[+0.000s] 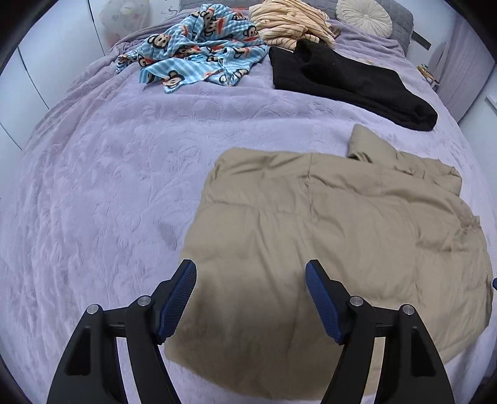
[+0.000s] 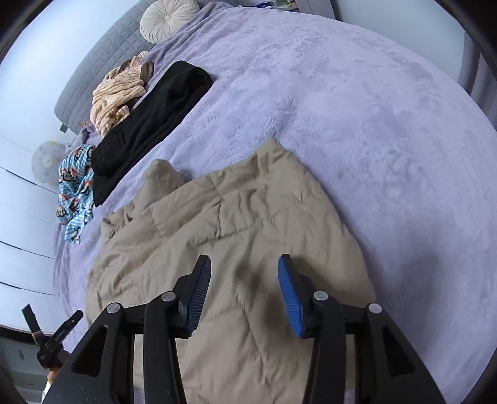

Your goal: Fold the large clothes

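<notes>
A home bedroom: a wide bed (image 1: pixel 108 174) under a lilac plush blanket, a grey quilted headboard (image 2: pixel 93 74), a round cream pleated cushion (image 1: pixel 363 14), loose clothes such as monkey-print pyjamas (image 1: pixel 198 52), and white wardrobe doors (image 1: pixel 46 62) alongside.

A round cream cushion (image 1: pixel 364 14) rests by the grey headboard (image 2: pixel 93 77).

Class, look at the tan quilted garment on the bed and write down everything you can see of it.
The tan quilted garment is padded, with stitched seams dividing it into puffy panels; the fabric looks smooth and slightly wrinkled. It lies spread fairly flat on the lilac bedspread, with one part poking out towards the black garment, which it does not touch. The left gripper and right gripper hover open above its near end; nothing grips it.
</notes>
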